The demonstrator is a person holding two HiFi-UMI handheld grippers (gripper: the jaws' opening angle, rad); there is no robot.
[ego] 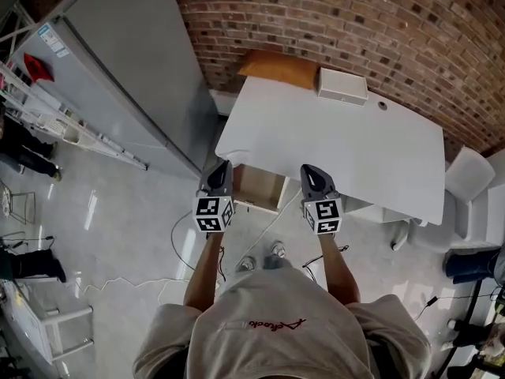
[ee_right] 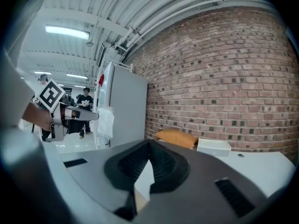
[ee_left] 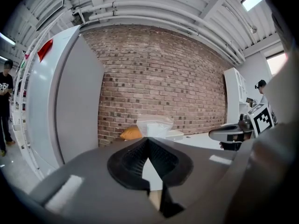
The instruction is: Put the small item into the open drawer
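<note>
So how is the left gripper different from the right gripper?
The left gripper has its fingers pinched on a clear plastic bag; the right gripper has its fingers shut on nothing. The left gripper is on the side of the tall grey cabinet; the right gripper is on the side of the white desk. Both point at the brick wall, with the open drawer between them.

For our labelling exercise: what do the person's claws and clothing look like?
Left claw and right claw match: grey bodies, black ribbed pads, each with a white cube of black square markers. The person wears a pale short-sleeved T-shirt with red script.
</note>
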